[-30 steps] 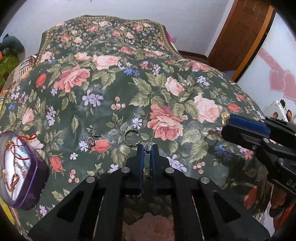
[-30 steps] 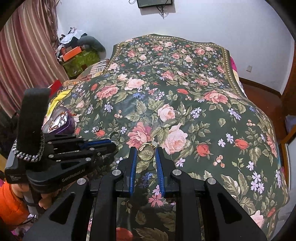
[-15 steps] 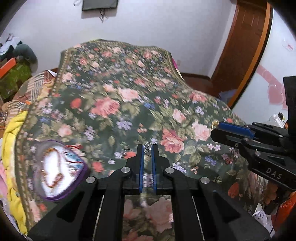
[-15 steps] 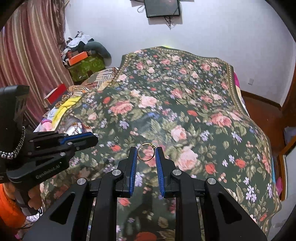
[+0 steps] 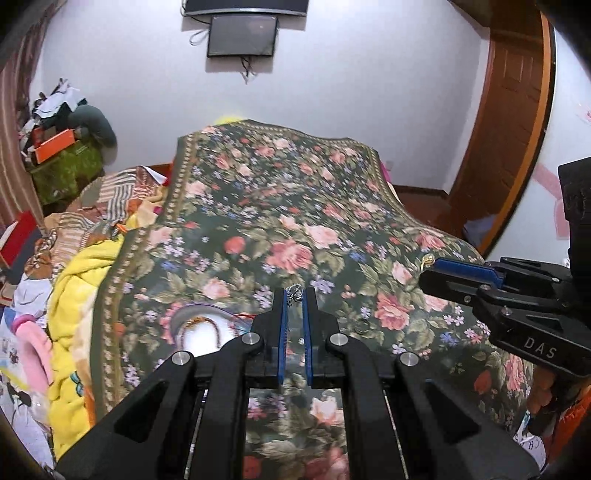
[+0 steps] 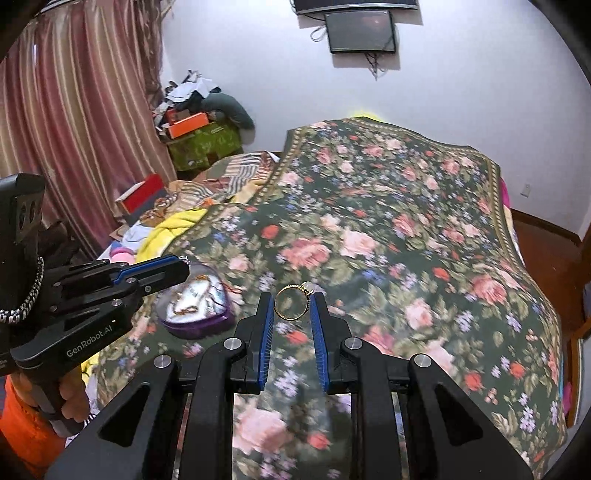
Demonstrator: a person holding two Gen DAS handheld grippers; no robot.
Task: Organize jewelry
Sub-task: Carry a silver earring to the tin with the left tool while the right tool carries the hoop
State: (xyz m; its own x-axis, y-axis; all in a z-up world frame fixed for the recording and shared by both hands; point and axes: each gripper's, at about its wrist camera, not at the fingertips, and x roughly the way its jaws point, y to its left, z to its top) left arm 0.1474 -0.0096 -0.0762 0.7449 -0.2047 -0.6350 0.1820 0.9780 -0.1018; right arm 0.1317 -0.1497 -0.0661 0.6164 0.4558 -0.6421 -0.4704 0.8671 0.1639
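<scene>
A: Ring (image 6: 293,302) pinched in my right gripper (image 6: 292,306), above the floral bedspread (image 6: 388,236)

B: Left gripper (image 5: 294,297)?

A: Clamped on a small silver earring (image 5: 294,291), over the purple heart-shaped box (image 6: 195,306)

I'm working in a bedroom in someone's home. A bed takes up most of my view, covered by a dark floral bedspread (image 6: 388,229) with pink roses. On the far white wall hangs a small dark screen (image 6: 360,31) with cables dangling under it. Striped pink curtains (image 6: 74,122) fall at the left, and beside them in the far corner I see a heap of clothes and boxes (image 6: 195,122). A yellow blanket (image 5: 79,314) is bunched along the bed's left edge, and a brown wooden door (image 5: 509,110) stands at the right.
</scene>
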